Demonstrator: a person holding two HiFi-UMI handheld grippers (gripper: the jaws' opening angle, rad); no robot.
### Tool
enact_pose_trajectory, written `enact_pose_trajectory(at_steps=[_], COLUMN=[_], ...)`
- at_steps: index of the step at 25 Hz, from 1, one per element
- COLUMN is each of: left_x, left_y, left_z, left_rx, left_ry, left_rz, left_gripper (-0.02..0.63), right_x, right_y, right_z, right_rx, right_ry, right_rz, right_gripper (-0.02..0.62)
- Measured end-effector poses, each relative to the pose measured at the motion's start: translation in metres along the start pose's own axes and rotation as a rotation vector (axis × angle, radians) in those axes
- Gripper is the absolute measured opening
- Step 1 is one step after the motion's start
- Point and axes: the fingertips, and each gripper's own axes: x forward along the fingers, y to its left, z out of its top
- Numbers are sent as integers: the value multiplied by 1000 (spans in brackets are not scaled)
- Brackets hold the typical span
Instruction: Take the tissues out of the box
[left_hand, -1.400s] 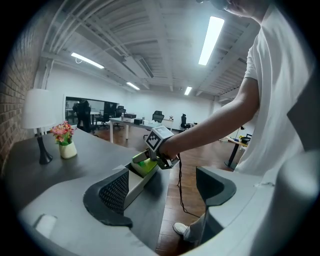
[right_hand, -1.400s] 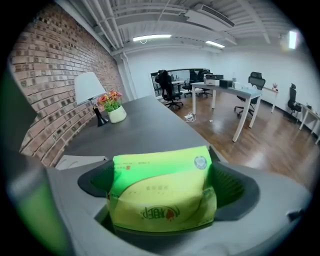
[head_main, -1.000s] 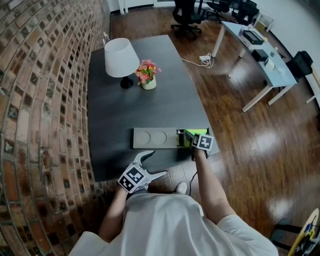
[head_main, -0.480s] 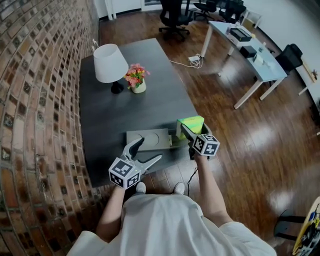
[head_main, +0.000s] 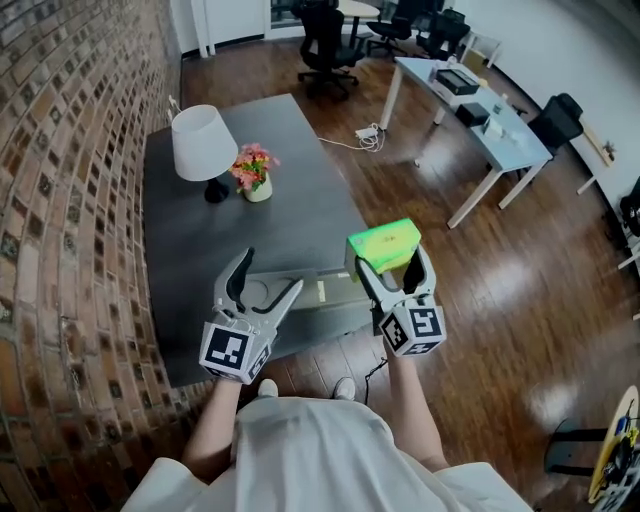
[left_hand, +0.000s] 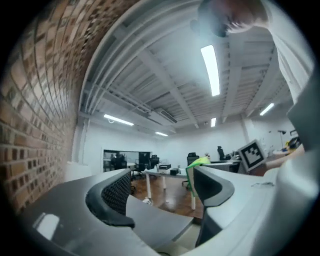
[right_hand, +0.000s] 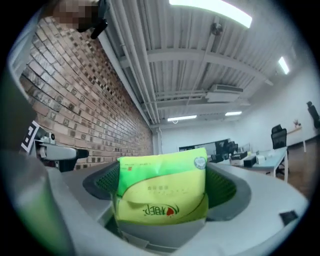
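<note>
A bright green tissue pack (head_main: 385, 243) hangs in the air over the near right corner of the dark table (head_main: 290, 210). My right gripper (head_main: 392, 262) is shut on it, and in the right gripper view the pack (right_hand: 162, 192) fills the gap between both pads, print upside down. The long grey box (head_main: 320, 292) lies on the table below and to the left. My left gripper (head_main: 270, 272) is raised over the box's left part, open, with nothing between its jaws (left_hand: 162, 192). The left gripper view catches the pack's edge (left_hand: 200, 161) past one finger.
A white lamp (head_main: 200, 145) and a small flower pot (head_main: 252, 175) stand at the table's far end. A brick wall (head_main: 60, 200) runs along the left. On the wooden floor to the right stand a white desk (head_main: 470, 110) and office chairs (head_main: 325, 40).
My right gripper has lifted the green pack up out of the box's right end and toward me. The left gripper has risen from below the table edge to over the box.
</note>
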Motion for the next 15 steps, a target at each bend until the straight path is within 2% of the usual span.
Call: enact_pose_trajectory(at_steps=[2, 3, 7, 10, 15], left_x=[-3, -4, -10, -11, -15], left_y=[1, 2, 7, 9, 6], left_z=[8, 10, 3, -3, -14], left_rx=[73, 83, 46, 27, 25], left_ry=[-4, -7, -22, -20, 8], left_rz=[60, 83, 147, 177, 192], left_gripper=[376, 376, 376, 376, 376], right_x=[-16, -23, -48, -59, -65], right_y=[7, 9, 16, 19, 19], right_z=[19, 27, 43, 43, 44], right_rx=[-57, -80, -131, -166, -188], right_ry=[-43, -63, -124, -128, -136], right_rz=[-17, -30, -89, -124, -127], right_gripper=[529, 529, 529, 529, 529])
